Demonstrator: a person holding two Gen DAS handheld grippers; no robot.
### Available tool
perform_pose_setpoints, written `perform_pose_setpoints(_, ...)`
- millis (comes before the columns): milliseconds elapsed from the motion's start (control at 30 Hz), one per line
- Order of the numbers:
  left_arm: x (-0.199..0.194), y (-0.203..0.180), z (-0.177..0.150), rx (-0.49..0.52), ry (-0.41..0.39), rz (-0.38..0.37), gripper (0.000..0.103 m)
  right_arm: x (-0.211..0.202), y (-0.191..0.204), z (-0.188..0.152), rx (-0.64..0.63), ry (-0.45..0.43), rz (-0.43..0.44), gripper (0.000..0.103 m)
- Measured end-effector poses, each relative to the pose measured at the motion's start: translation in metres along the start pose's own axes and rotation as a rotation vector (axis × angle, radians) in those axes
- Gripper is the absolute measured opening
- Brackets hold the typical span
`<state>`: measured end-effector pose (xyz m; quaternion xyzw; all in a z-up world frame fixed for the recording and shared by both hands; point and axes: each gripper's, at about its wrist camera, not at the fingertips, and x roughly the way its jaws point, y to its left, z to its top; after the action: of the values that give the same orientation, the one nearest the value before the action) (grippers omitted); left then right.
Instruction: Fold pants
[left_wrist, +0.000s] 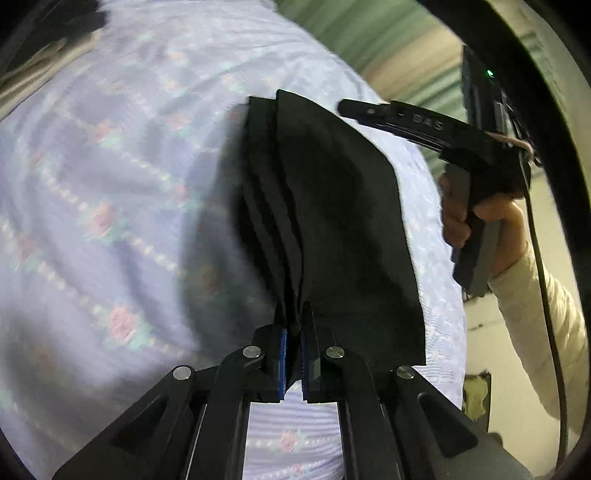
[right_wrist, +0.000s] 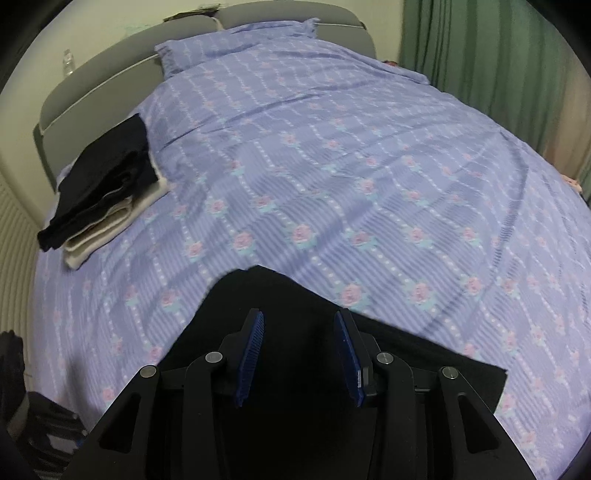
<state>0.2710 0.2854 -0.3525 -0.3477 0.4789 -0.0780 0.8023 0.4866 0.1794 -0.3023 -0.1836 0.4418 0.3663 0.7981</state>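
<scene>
The black pants (left_wrist: 325, 221) are folded into several layers. My left gripper (left_wrist: 293, 332) is shut on one edge of them and holds them over the purple floral bed cover (left_wrist: 110, 184). My right gripper (right_wrist: 300, 332) is open and empty, its blue pads (right_wrist: 255, 343) spread above the black pants (right_wrist: 280, 295) lying on the bed cover (right_wrist: 332, 166). The right gripper also shows in the left wrist view (left_wrist: 347, 107), held by a hand beyond the pants' far right corner.
A stack of folded black and cream clothes (right_wrist: 107, 184) lies at the left edge of the bed near the grey headboard (right_wrist: 92, 85). A pillow (right_wrist: 236, 40) lies at the head. Green curtains (right_wrist: 491, 55) hang on the right. Dark items (right_wrist: 40, 435) sit at lower left.
</scene>
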Motion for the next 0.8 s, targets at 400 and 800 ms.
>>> perform_pose_setpoints(400, -0.030, -0.007, 0.013, 0.134, -0.051, 0.280, 0.062, -0.044, 0.000, -0.022, 0.090, -0.079, -0.115, 0.067)
perform_pose_setpoints(800, -0.022, -0.050, 0.102, 0.404, -0.188, 0.233, 0.048, -0.122, -0.062, -0.106, 0.416, -0.191, -0.397, 0.072)
